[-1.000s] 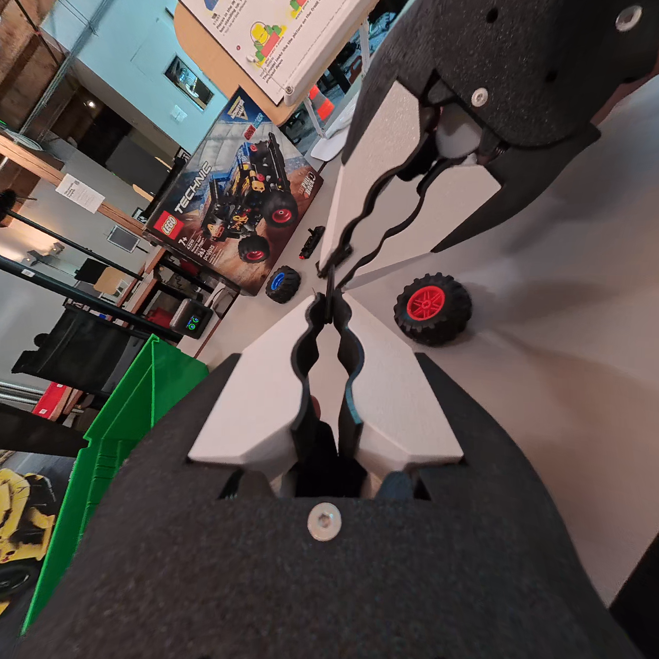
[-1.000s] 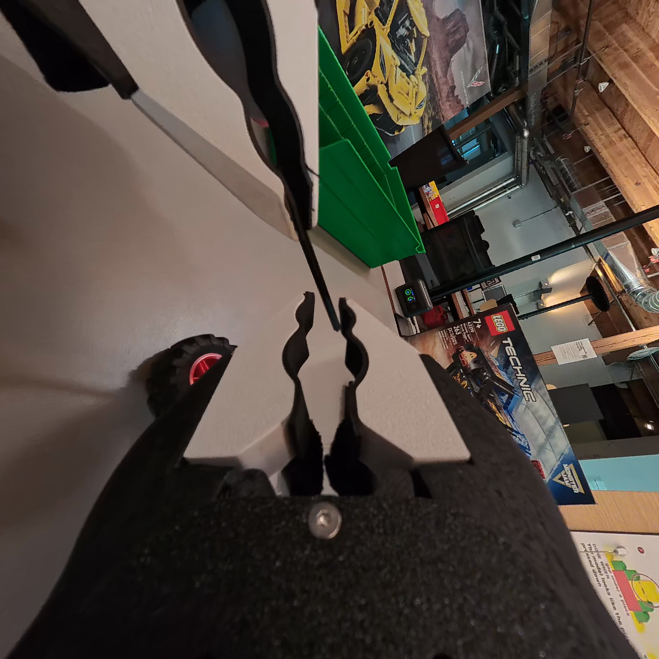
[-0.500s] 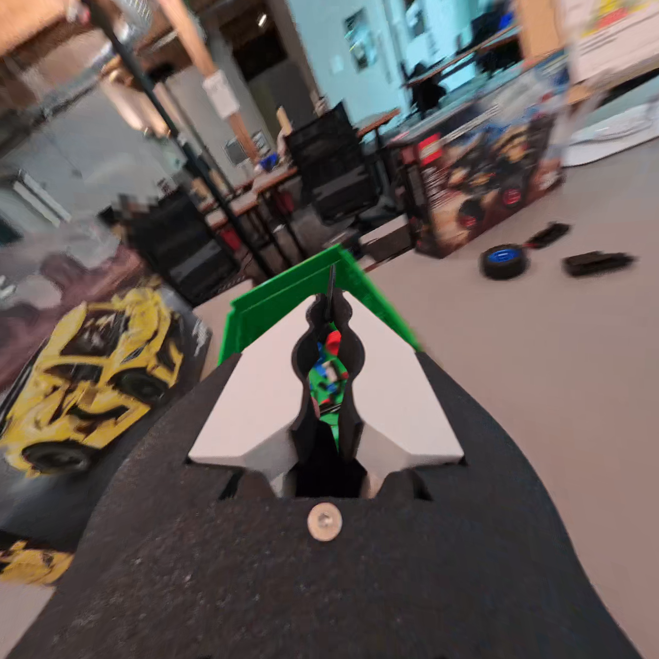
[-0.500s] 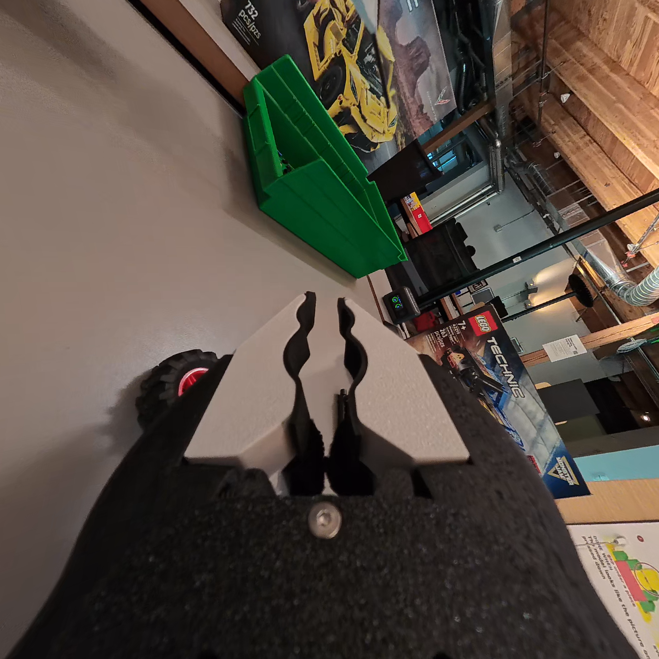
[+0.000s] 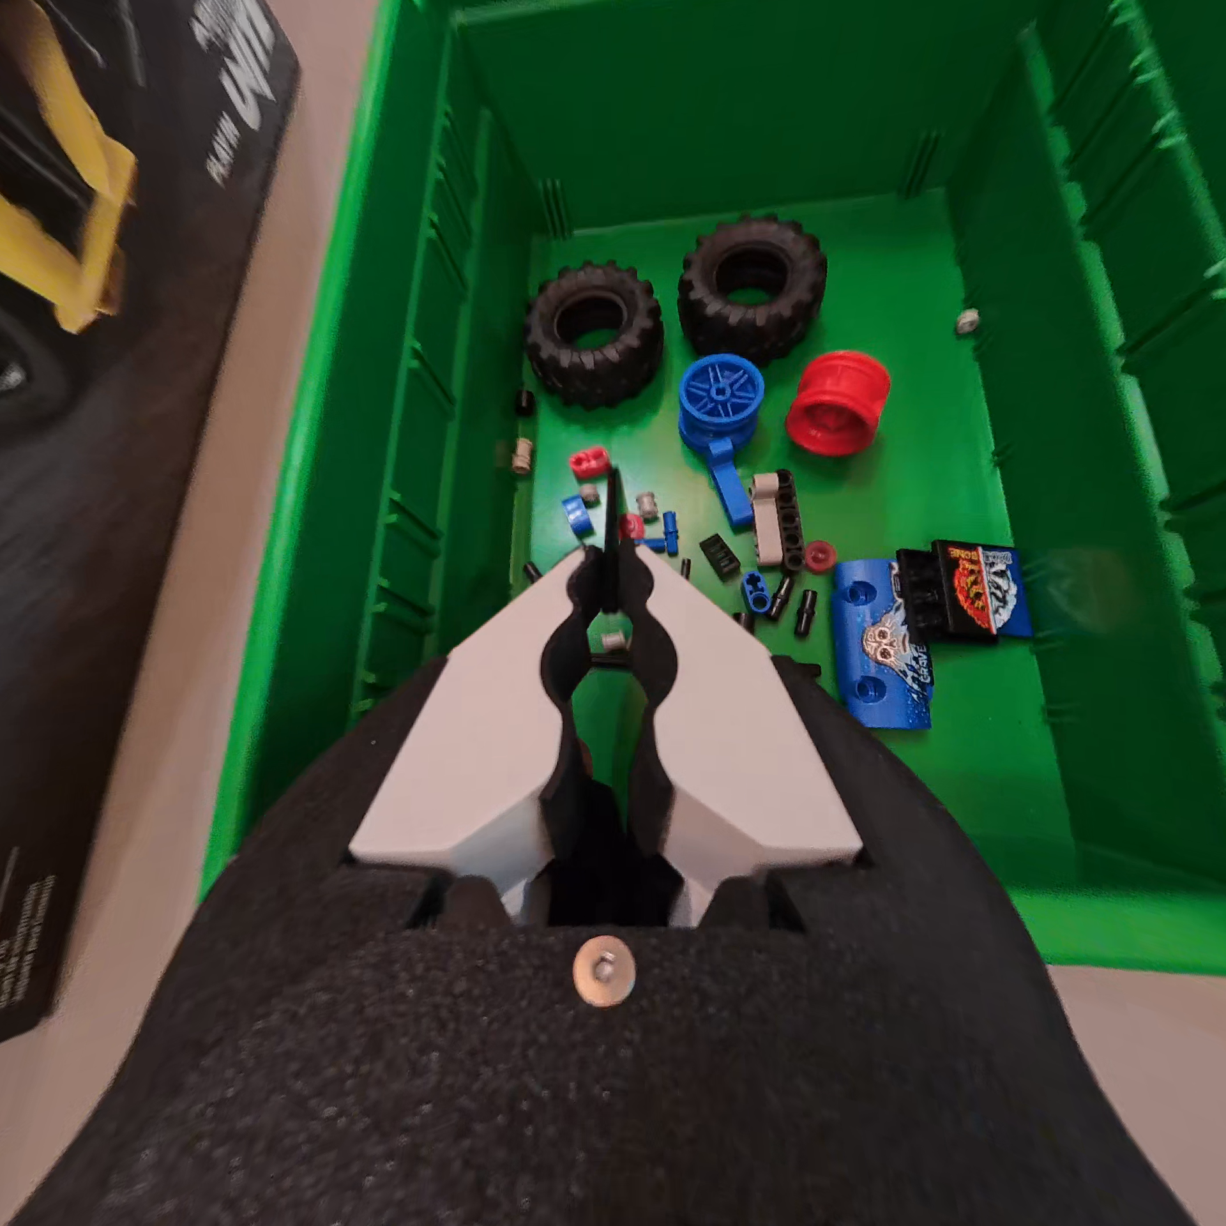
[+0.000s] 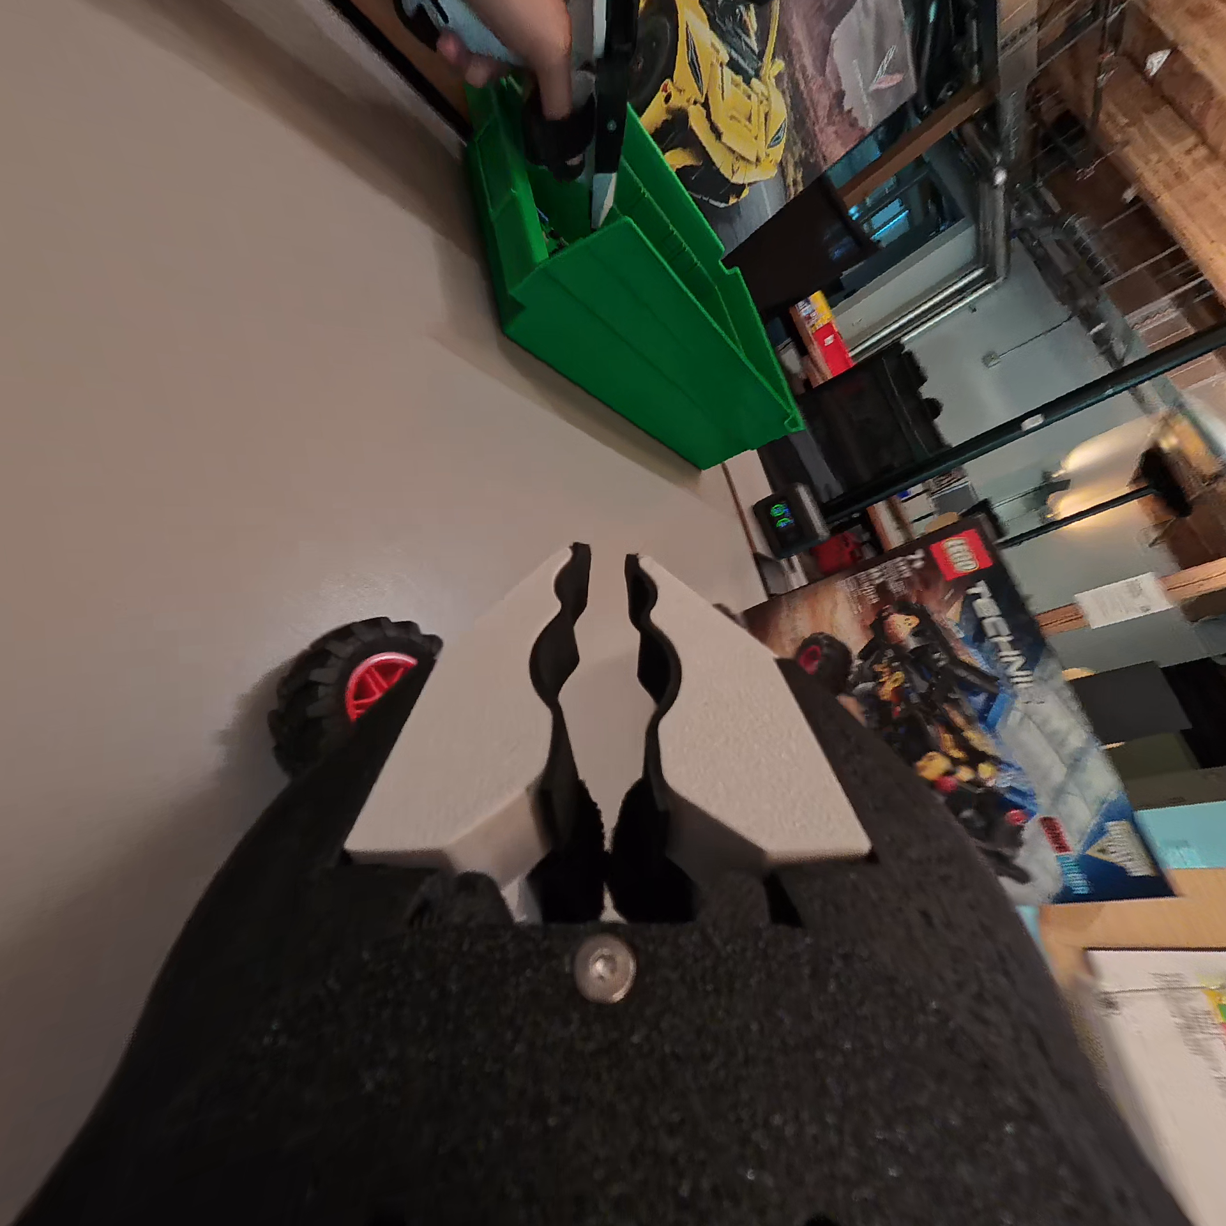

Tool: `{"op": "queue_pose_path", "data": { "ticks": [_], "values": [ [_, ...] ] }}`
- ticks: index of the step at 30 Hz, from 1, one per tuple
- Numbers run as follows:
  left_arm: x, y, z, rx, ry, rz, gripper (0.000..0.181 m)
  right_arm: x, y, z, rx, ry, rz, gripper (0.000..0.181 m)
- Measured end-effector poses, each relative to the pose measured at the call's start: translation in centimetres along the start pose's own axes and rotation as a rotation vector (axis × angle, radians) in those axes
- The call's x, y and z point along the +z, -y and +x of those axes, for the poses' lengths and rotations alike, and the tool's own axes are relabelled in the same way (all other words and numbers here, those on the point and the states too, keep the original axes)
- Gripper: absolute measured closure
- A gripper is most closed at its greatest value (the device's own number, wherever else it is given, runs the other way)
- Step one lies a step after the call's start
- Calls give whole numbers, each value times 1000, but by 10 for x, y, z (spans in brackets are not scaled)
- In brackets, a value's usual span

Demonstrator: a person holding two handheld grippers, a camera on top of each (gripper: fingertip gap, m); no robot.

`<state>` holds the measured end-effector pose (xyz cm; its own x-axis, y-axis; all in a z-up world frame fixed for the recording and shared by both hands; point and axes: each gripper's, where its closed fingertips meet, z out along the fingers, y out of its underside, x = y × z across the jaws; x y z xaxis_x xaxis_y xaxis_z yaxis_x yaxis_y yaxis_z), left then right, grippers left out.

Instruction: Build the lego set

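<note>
My left gripper (image 5: 609, 570) is shut on a thin black axle (image 5: 610, 517) that sticks out past its tips. It hangs over the open green bin (image 5: 730, 99), pointing down at the small parts on the bin floor. In the bin lie two black tyres (image 5: 594, 332), a blue rim (image 5: 720, 405), a red rim (image 5: 836, 401), a blue panel (image 5: 882, 650) and several small pins. My right gripper (image 6: 607, 557) is slightly open and empty, low over the table beside a black wheel with a red hub (image 6: 345, 683). The right wrist view shows the left gripper (image 6: 600, 192) in the bin (image 6: 630, 332).
A toy set box showing a black truck (image 6: 962, 696) stands to the right of my right gripper. A large box with a yellow car (image 5: 66, 332) lies left of the bin. A person's hand (image 6: 531, 40) holds the left gripper. An instruction sheet (image 6: 1181, 1061) is at lower right.
My left gripper has swung away from the right gripper and the red-hubbed wheel to above the green bin, still holding the axle. My right gripper has stayed by the wheel.
</note>
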<state>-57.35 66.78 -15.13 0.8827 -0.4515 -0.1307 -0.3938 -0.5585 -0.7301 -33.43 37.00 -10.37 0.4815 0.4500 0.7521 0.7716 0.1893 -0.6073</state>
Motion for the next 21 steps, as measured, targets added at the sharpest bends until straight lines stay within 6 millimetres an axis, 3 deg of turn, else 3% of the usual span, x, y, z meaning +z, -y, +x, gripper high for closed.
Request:
{"op": "queue_pose_path", "data": {
  "ticks": [1, 4, 6, 10, 12, 13, 16, 18, 21],
  "values": [
    [2, 0, 2, 5, -1, -5, 176, -1, 1, -4, 95, 53, -1, 169],
    [4, 1, 5, 46, 8, 13, 176, -25, 22, -20, 503, 328, 65, 160],
    [-1, 4, 10, 73, 10, 51, 168, -53, 24, -16, 632, 384, 109, 158],
    [-31, 19, 23, 181, 51, 201, 149, -121, 6, -10, 773, 398, 178, 158],
    [-62, 33, 42, 229, 49, 318, 157, -153, -9, -8, 824, 377, 183, 158],
    [-81, 43, 58, 252, 24, 397, 177, -168, -17, -5, 841, 347, 182, 159],
    [-131, 62, 136, 327, -165, 533, 181, -207, -48, 10, 856, 189, 145, 161],
    [-161, 71, 203, 379, -328, 620, 181, -230, -70, 21, 853, 71, 111, 165],
    [-181, 69, 312, 513, -549, 649, 181, -258, -98, 32, 879, -76, 74, 168]
  ]
}}
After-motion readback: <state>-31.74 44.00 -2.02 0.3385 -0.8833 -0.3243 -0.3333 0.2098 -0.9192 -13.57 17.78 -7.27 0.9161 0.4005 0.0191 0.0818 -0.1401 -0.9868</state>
